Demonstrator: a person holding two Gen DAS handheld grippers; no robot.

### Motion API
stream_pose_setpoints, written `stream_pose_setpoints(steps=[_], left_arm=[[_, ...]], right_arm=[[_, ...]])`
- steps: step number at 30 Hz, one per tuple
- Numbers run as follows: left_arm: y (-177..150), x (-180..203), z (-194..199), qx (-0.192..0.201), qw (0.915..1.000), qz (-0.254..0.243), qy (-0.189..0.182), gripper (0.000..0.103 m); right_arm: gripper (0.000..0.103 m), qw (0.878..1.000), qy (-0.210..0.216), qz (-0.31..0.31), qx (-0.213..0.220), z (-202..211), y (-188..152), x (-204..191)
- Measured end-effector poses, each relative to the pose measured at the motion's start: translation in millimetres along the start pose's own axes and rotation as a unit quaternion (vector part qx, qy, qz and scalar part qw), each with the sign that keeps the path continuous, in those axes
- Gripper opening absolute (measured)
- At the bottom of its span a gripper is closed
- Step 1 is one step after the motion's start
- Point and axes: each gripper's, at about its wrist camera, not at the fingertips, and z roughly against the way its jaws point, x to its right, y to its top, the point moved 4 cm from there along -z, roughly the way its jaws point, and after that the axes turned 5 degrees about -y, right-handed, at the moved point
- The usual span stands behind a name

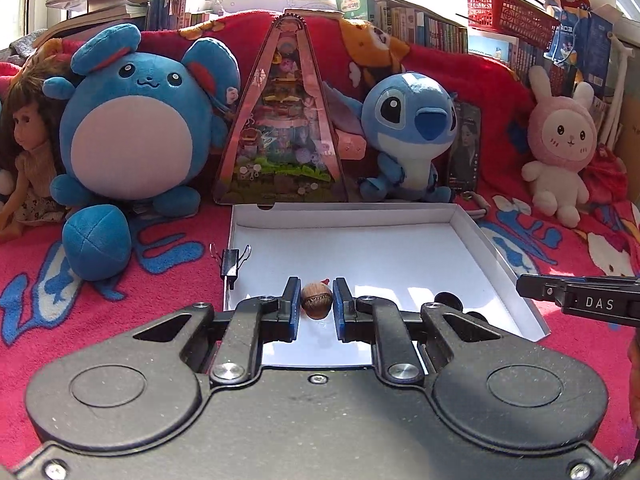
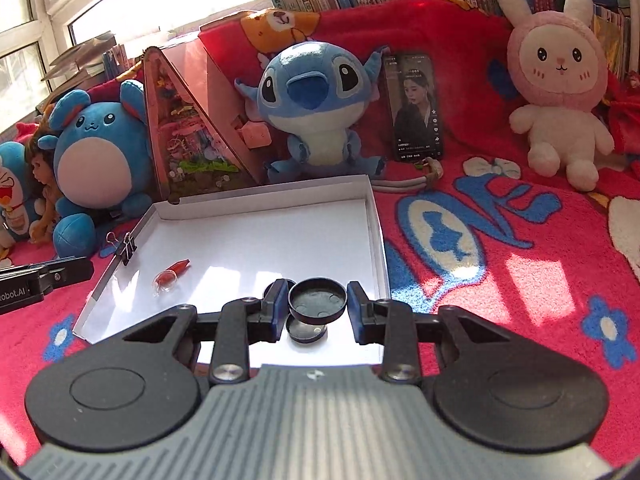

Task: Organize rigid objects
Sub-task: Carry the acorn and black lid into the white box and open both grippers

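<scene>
On your left wrist camera, your left gripper (image 1: 316,300) is pinched narrow around a small brown ridged nut-like trinket with a red tip (image 1: 316,294), both blue-lined pads touching its sides. It hangs over the near part of the shallow white cardboard box lid (image 1: 496,240), which lies on the red patterned fleece blanket (image 1: 132,300). A black binder clip (image 1: 231,263) bites the lid's left wall. Two dark round shapes (image 1: 449,300) peek out by your right finger, too hidden to identify. Behind the lid stand the round blue plush mouse (image 1: 132,120), the pink triangular display box (image 1: 280,120) and the blue big-eared plush alien (image 1: 412,128); the pink-hooded white plush rabbit (image 1: 560,148) sits far right. The tip of your right gripper (image 1: 576,300) pokes in at the right edge.

Over to your right wrist camera: your right gripper (image 2: 318,306) holds a round black shallow cap (image 2: 317,300) between its pads, hollow side facing the lens, above the lid's (image 2: 376,232) near right corner. Beneath it a second black round cap (image 2: 306,330) lies on the white floor, and a third (image 2: 276,286) shows behind your left finger. A small red carrot-shaped piece with a clear bulb (image 2: 170,276) lies in the lid's left half, near the clip (image 2: 129,246). A phone with a lit screen (image 2: 416,108) leans against the blanket beside the alien plush (image 2: 316,108).
</scene>
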Motion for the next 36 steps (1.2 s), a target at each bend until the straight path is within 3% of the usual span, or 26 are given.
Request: stream_pose_setpoints(steps=[6,15,23,36], left_arm=[[21.1,-5.9,-41.6,-0.037,0.9992,0.014,0.007,0.016],[14.8,-15.5,-86.4,-0.075,0.9958,0.051,0.018,0.016],[9.1,-24.1,-100.7,-0.083,0.9938,0.069,0.028,0.016],[0.9,-20.1,-108.8,-0.088,0.9941,0.053,0.036,0.016]], right_arm=[[0.037,0.999,-0.007,-0.010,-0.030,-30.2,19.6,-3.8],[0.037,0.998,-0.031,-0.011,-0.061,-64.7,18.3,-9.2],[0.037,0.996,-0.038,-0.012,-0.075,-77.0,15.1,-10.4],[0.037,0.995,-0.047,-0.015,-0.085,-88.7,7.1,-6.5]])
